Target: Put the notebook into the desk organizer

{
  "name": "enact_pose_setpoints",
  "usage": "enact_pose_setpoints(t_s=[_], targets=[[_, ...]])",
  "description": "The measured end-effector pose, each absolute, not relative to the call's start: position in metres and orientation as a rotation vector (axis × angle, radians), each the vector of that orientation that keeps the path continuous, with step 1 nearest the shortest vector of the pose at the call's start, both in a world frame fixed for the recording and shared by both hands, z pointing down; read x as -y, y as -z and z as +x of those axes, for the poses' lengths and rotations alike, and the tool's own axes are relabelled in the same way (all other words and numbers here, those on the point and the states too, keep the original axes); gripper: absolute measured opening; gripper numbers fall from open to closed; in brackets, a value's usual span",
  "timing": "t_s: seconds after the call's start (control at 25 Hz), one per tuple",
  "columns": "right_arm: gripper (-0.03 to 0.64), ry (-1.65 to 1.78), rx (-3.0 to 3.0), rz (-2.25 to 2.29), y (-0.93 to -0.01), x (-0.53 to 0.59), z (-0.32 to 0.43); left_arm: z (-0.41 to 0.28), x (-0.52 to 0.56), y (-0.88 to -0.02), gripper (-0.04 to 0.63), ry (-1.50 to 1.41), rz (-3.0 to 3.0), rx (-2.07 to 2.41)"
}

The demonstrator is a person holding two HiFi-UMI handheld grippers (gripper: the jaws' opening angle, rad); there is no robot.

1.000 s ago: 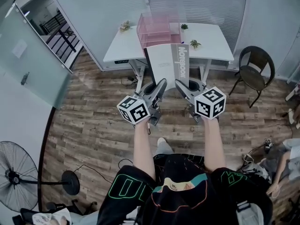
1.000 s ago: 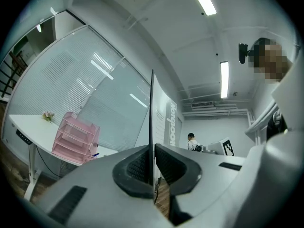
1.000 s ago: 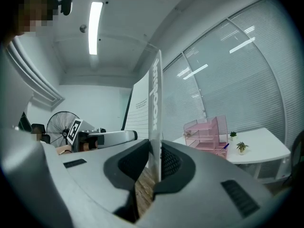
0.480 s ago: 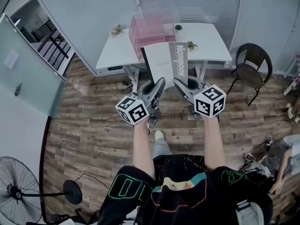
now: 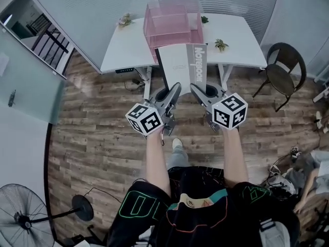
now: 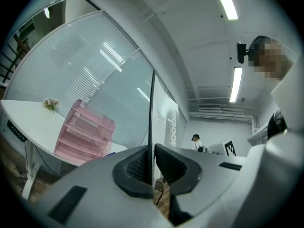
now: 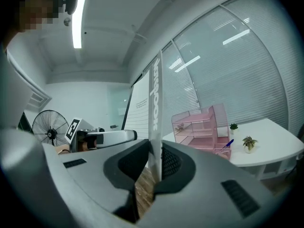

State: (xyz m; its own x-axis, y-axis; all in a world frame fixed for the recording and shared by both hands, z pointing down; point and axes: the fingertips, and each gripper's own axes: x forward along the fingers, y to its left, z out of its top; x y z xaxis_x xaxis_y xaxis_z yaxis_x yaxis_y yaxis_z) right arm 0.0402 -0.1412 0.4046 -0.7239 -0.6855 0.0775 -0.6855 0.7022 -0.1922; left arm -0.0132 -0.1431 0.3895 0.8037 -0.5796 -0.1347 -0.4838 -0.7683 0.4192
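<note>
A person holds a two-jaw gripper in each hand, arms stretched forward, and both grippers clamp the same notebook [image 5: 180,66] by its near edge. The left gripper [image 5: 176,88] has its jaws nearly together, the ribbed pads pinching the thin white cover side. The right gripper [image 5: 194,89] is likewise closed down, its pads pressing on the grey spine band.

The notebook is up in the air over a wooden plank floor [image 5: 92,133], its cover facing the head camera. The grey band along its right side carries the word "NOTEBOOK" in white letters, running lengthwise. Fine print on the white cover is too small to read.

In the head view the notebook's far edge overlaps the front edge of a white desk [image 5: 126,48], just before the pink desk organizer [image 5: 172,22], which stands on the desk. The desk top lies bare on either side of the organizer, apart from small potted plants [image 5: 221,45]. A dark chair [image 5: 282,73] stands right of the desk, well apart, and a floor fan [image 5: 20,220] stands at lower left.
</note>
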Motion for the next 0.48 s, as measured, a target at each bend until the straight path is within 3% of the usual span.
enact_pose_setpoints(t_s=[0.48], targets=[[0.035, -0.331, 2.839, 1.213, -0.411, 0.259, 0.004, -0.05, 0.263, -0.398, 0.014, 0.371, 2.577, 0.767]])
